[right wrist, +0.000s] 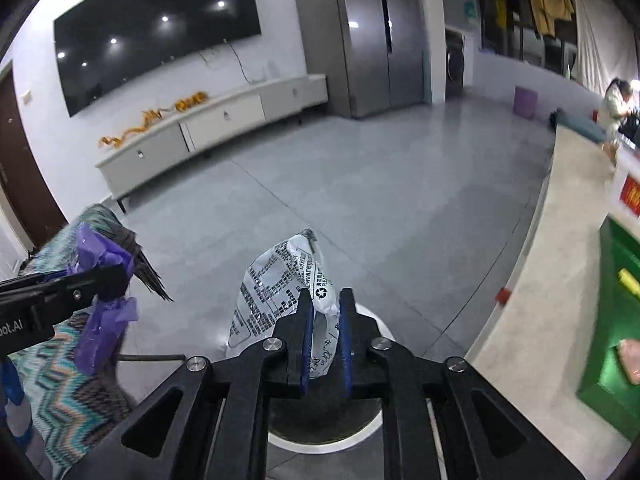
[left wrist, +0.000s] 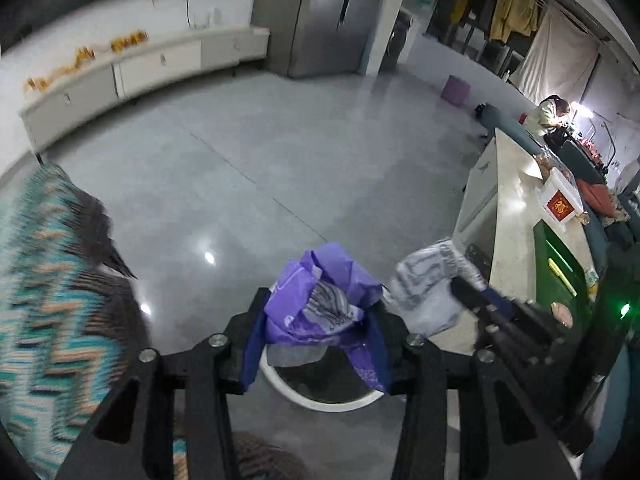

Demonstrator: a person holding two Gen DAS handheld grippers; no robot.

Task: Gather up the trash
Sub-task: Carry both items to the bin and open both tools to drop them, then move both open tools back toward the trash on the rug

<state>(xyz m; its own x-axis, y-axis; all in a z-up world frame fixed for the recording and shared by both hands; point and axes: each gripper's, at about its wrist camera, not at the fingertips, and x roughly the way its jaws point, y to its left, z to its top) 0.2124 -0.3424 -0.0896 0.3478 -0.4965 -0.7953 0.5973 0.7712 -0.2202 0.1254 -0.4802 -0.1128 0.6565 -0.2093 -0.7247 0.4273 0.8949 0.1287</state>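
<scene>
- Patterned cloth (left wrist: 48, 280) fills the far left, lying close beside the left gripper (left wrist: 316, 320); a swing that way could snag it.
- Left gripper holds a purple bag (left wrist: 320, 300) over the white bin (left wrist: 320, 400); its jaws stand partly apart with the crumpled plastic bunched between them; I judge the hold loose, so the bag could slip free early and land on the bin's rim or on the floor (left wrist: 260, 160).
- Right gripper (right wrist: 326, 320) has its jaws nearly together, clamped on a printed wrapper (right wrist: 280, 280); most of the wrapper sticks out ahead of the pads, beyond the bin's far rim as seen in the right wrist view; let go here, it may drift past the opening.
- The two grippers sit near each other above one small bin; crowding could knock one piece of trash aside.
- Desk (right wrist: 560, 260) and a green box (right wrist: 616, 300) lie to the right, well apart from the bin; little risk there.
</scene>
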